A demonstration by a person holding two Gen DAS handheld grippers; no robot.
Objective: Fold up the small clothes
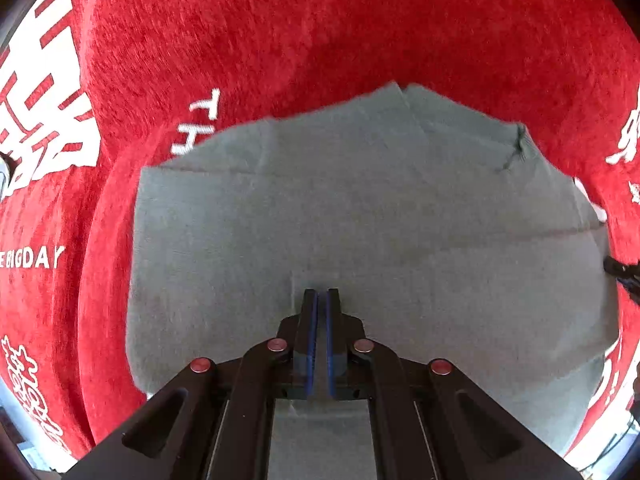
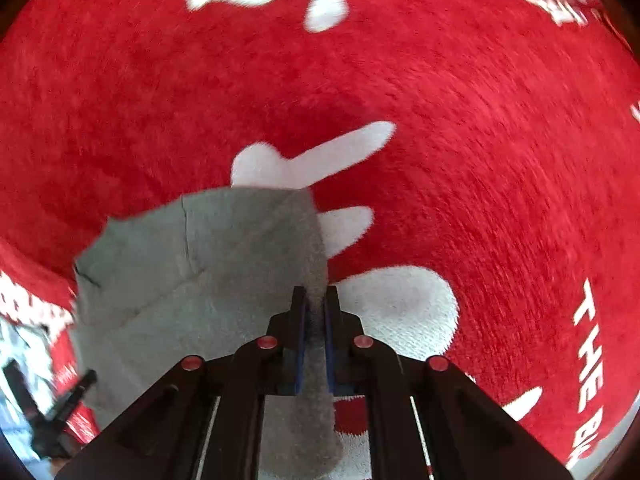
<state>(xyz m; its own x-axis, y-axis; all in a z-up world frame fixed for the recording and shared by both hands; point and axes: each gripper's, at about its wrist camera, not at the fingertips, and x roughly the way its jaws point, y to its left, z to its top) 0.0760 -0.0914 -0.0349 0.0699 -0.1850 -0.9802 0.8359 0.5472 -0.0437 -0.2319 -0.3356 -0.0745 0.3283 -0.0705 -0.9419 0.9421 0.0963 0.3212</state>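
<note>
The grey garment [image 1: 360, 232] is plain, soft and creased, spread over a red blanket [image 1: 320, 20]. The right gripper [image 2: 316, 304] pinches its edge; the left gripper [image 1: 321, 300] sits over it, fingers nearly pressed together.

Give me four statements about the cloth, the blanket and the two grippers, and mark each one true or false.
1. The right gripper pinches an edge of the grey cloth. True.
2. The blanket under the cloth is blue. False: it is red with white print.
3. The left gripper is wide open. False: its fingers stand nearly together over the cloth.
4. The cloth shows fold creases. True.
</note>
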